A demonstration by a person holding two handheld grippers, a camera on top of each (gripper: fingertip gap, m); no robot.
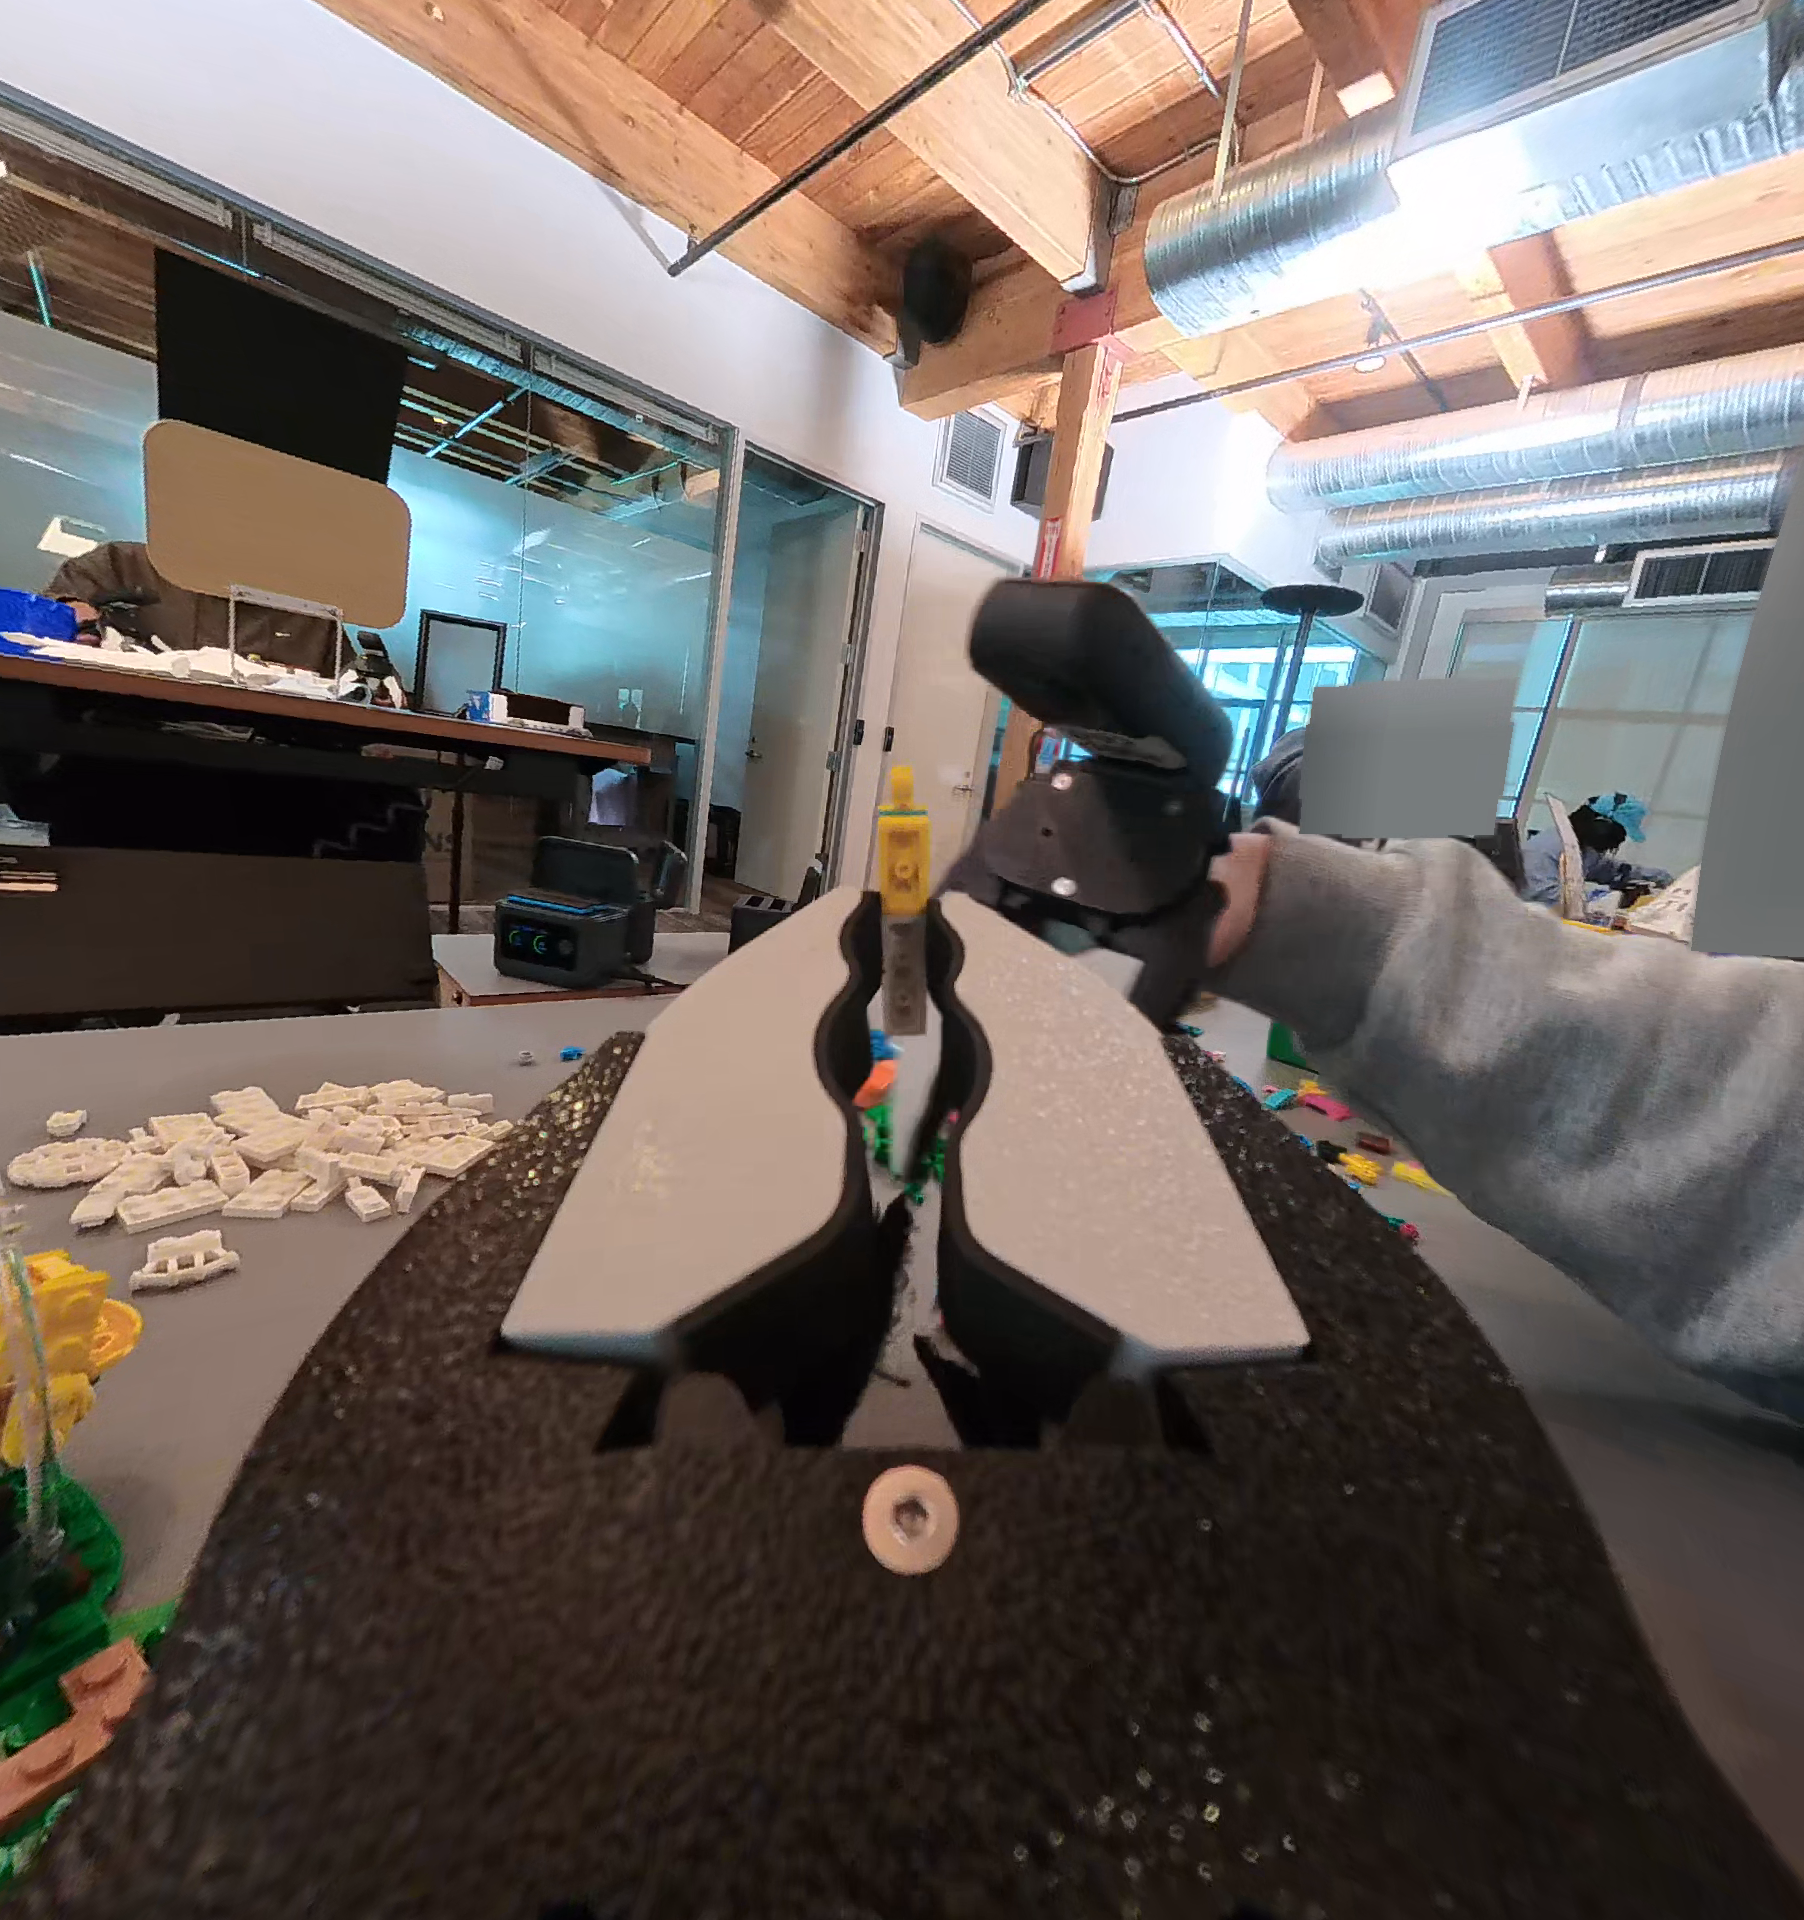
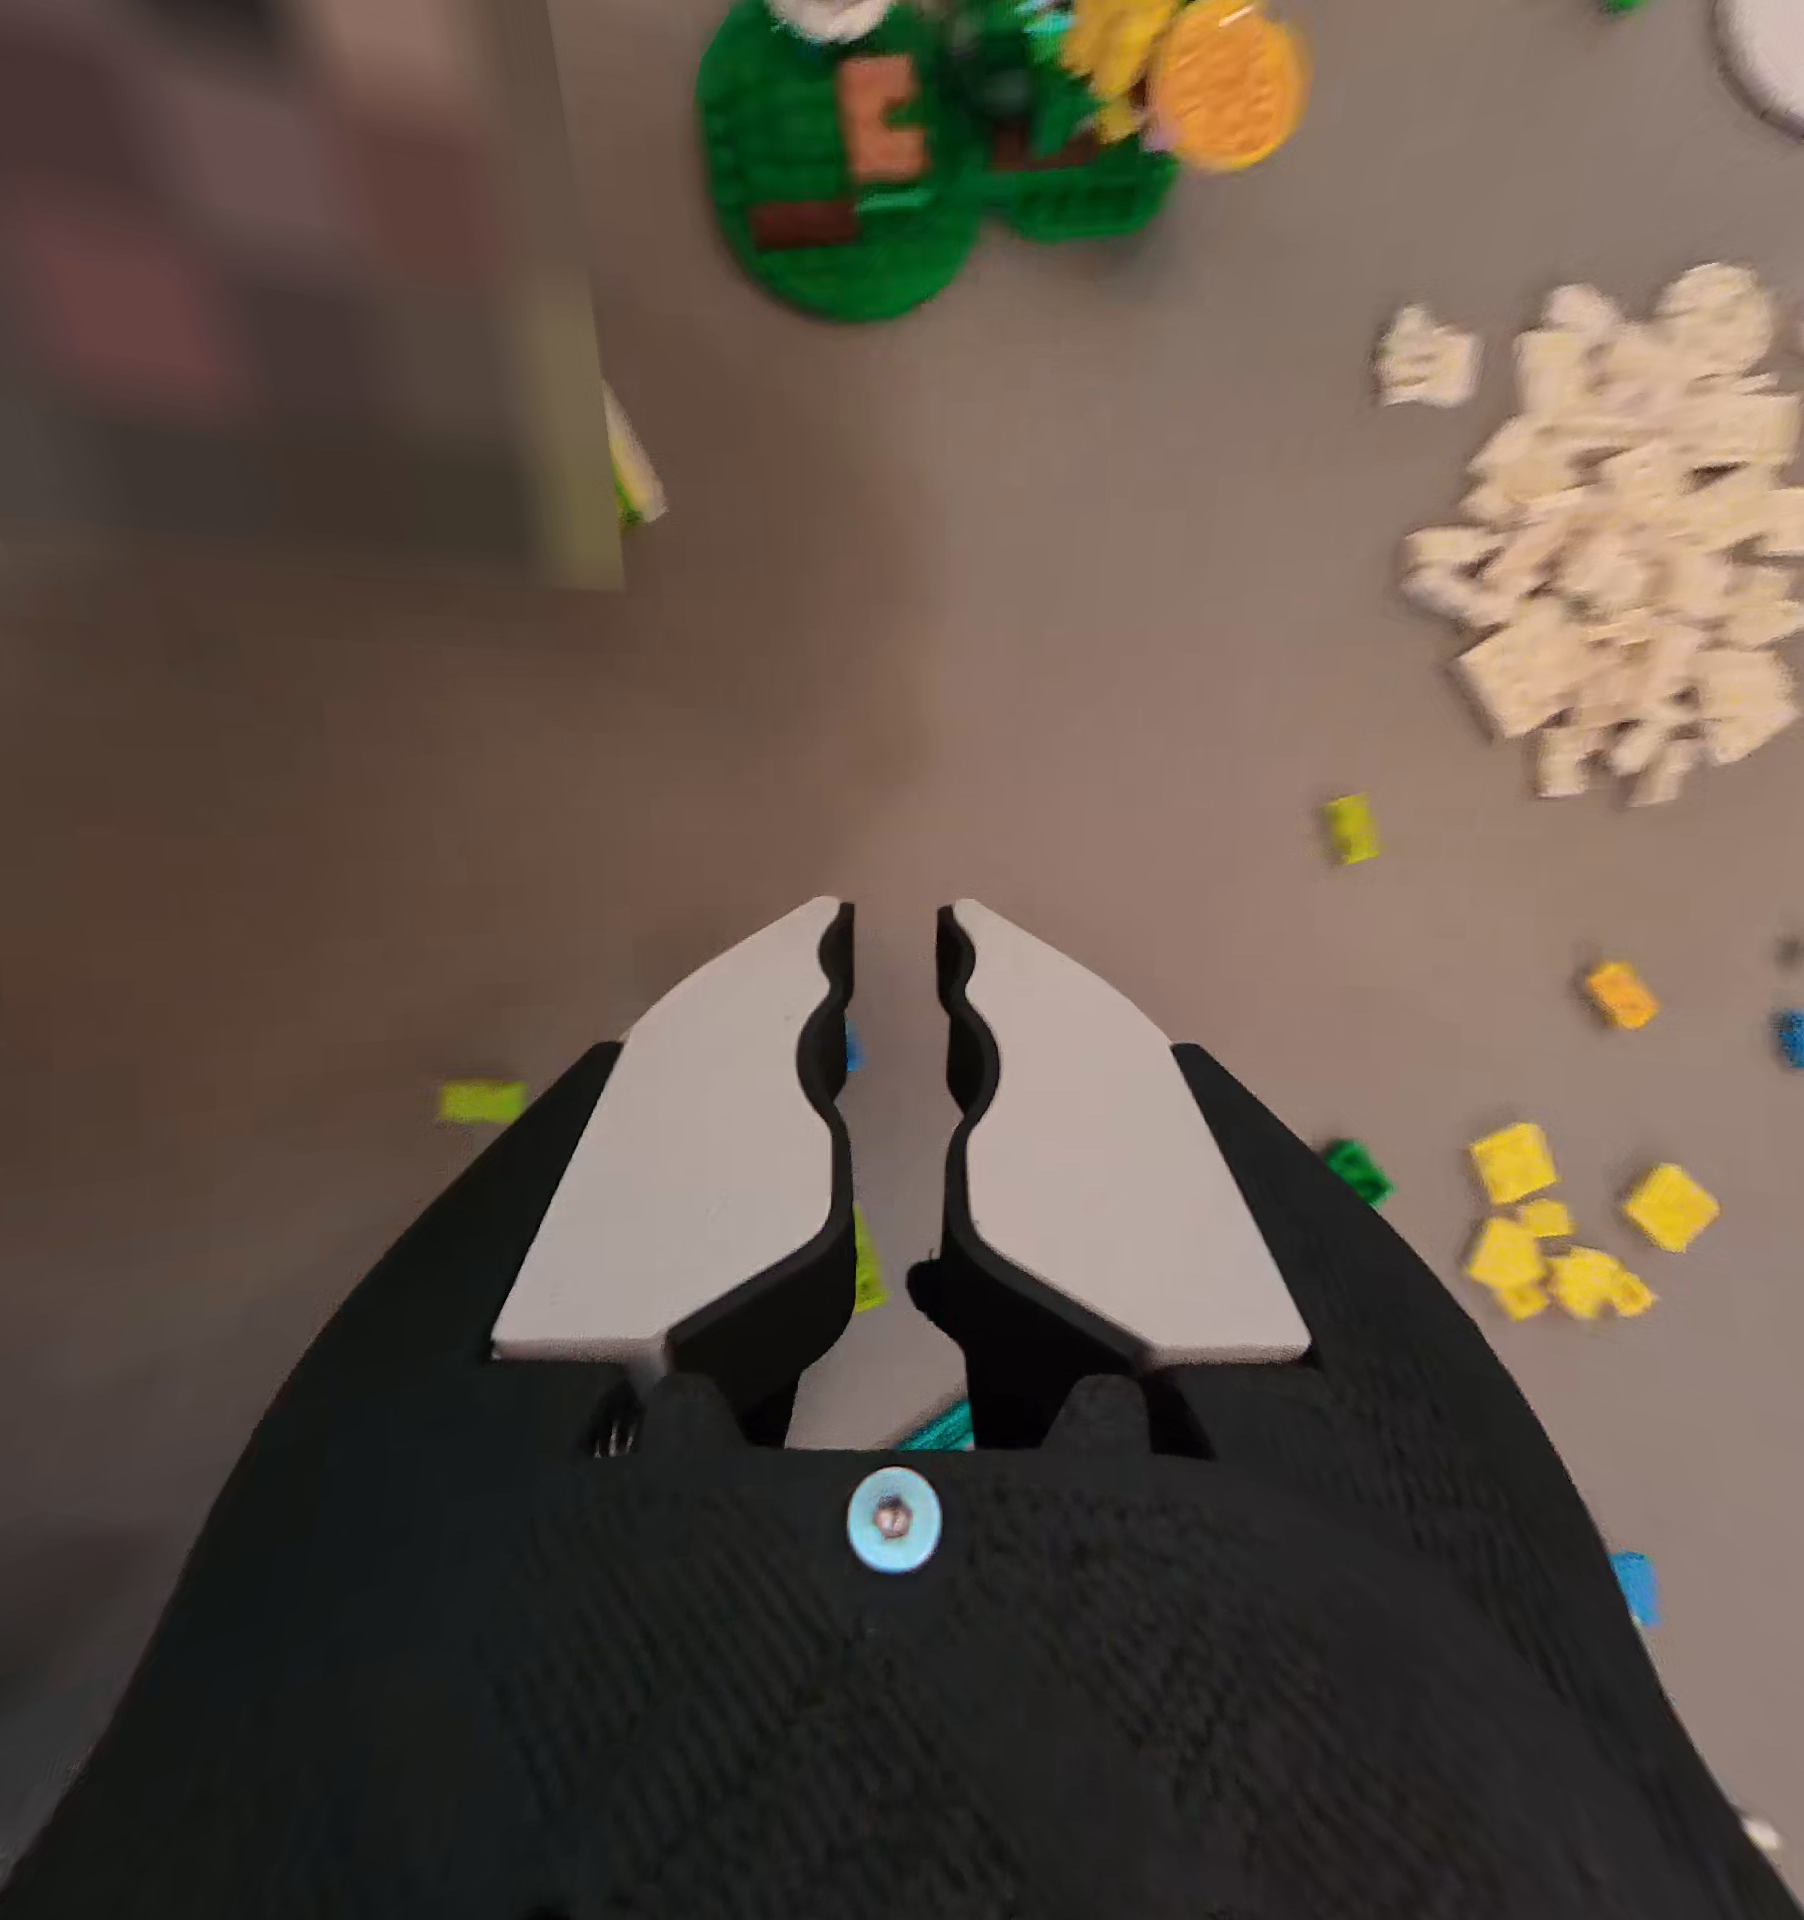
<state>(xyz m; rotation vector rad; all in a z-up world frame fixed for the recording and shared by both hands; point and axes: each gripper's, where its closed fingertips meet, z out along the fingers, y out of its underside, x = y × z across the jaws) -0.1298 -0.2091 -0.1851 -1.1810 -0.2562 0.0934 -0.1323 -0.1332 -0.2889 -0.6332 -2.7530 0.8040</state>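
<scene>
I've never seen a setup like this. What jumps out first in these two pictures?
Front and centre, the left gripper pinches a slim yellow-and-grey brick stick upright above the grey table, with the other gripper close beside it on the right. The right gripper hangs bare over the table, jaws slightly apart. A pile of white bricks and a green brick model lie beyond it.

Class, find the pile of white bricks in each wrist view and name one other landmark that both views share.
Left wrist view: the white brick pile lies at left centre on the grey table, left of the left gripper.
Right wrist view: the pile is at upper right.
Shared landmark: the green baseplate model, lower left and top centre.
</scene>
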